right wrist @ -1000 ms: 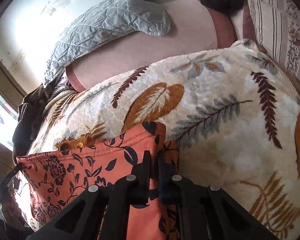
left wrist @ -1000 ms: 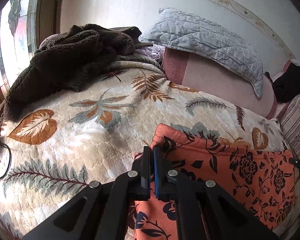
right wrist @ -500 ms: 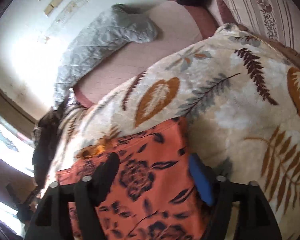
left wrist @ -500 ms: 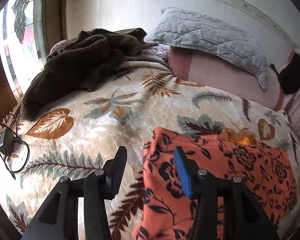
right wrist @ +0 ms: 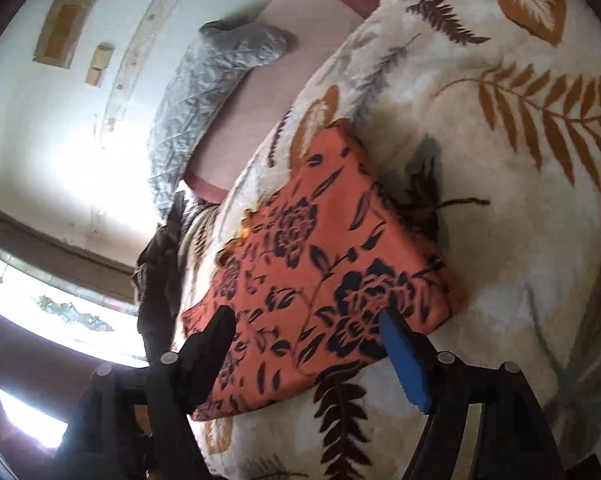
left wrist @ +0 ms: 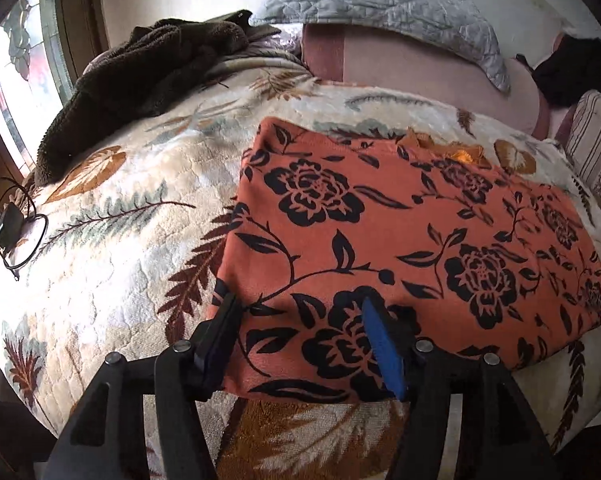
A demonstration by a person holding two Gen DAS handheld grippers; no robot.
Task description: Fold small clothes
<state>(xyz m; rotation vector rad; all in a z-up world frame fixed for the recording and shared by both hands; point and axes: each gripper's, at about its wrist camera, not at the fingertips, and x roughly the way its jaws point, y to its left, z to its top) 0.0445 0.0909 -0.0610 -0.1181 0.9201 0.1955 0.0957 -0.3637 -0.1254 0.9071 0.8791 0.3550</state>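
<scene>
Left wrist view: your left gripper [left wrist: 300,334], jaws opening and empty, hovers over the soft, limp orange floral garment [left wrist: 400,232]; pinch its near-left corner.

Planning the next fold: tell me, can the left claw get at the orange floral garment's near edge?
Probably yes: the left claw, jaws opening, hangs right above the garment, nothing between.

My way is open across the leaf-print blanket [left wrist: 112,248] left of the orange floral garment [left wrist: 400,240]. A brown fleece heap [left wrist: 140,80] blocks the far left corner, a grey quilted pillow [left wrist: 380,8] the back.
</scene>
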